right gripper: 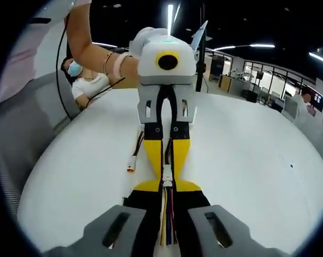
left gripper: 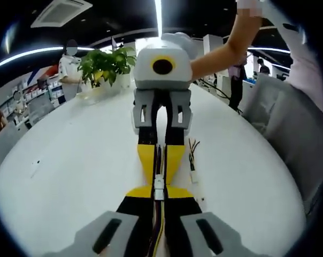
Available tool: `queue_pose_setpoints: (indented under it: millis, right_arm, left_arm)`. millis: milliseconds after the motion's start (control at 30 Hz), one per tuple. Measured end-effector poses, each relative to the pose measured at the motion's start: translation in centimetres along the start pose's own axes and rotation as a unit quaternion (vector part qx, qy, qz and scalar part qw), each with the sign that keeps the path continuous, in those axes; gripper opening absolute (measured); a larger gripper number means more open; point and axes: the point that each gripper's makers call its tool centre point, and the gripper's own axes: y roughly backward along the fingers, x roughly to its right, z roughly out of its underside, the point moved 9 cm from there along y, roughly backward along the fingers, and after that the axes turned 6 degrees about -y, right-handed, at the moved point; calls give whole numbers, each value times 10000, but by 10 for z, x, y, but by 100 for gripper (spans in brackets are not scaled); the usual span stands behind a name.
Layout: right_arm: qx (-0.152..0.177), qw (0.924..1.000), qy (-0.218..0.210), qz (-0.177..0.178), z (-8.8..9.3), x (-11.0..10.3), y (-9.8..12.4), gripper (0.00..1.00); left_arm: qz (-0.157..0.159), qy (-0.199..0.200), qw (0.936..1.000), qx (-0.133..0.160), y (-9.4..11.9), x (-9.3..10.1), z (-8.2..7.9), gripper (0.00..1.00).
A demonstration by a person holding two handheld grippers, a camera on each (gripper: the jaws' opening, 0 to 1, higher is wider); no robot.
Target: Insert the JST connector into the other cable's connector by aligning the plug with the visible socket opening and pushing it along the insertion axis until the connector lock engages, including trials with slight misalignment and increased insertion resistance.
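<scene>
Two grippers meet nose to nose over the white table, each clamped on its own cable. In the left gripper view, the left gripper pinches wires whose white connector juts from its tips toward the yellow-tipped right gripper. A spare cable lies on the table just beside them, and a potted plant stands beyond. In the right gripper view, the right gripper grips coloured wires ending in a white plug; whether the two connectors are fully mated seems unclear.
</scene>
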Motion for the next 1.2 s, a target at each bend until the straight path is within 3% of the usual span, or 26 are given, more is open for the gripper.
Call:
queue_pose_setpoints:
  millis: [633,900,1200]
  right_arm:
    - [-52,9998,-181,11,7,-2,-3,4]
    - [-40,9989,-473,49,10,1,-4,4]
    - [31,9986,-522,91,10,-1,-6,5]
  left_arm:
    - [51,-21,9999,-147,-4,1,3,0]
    - [13,80,9999,-85,-4,0,5,0]
    - [-4,314,9995,-5,-2,1,8,2]
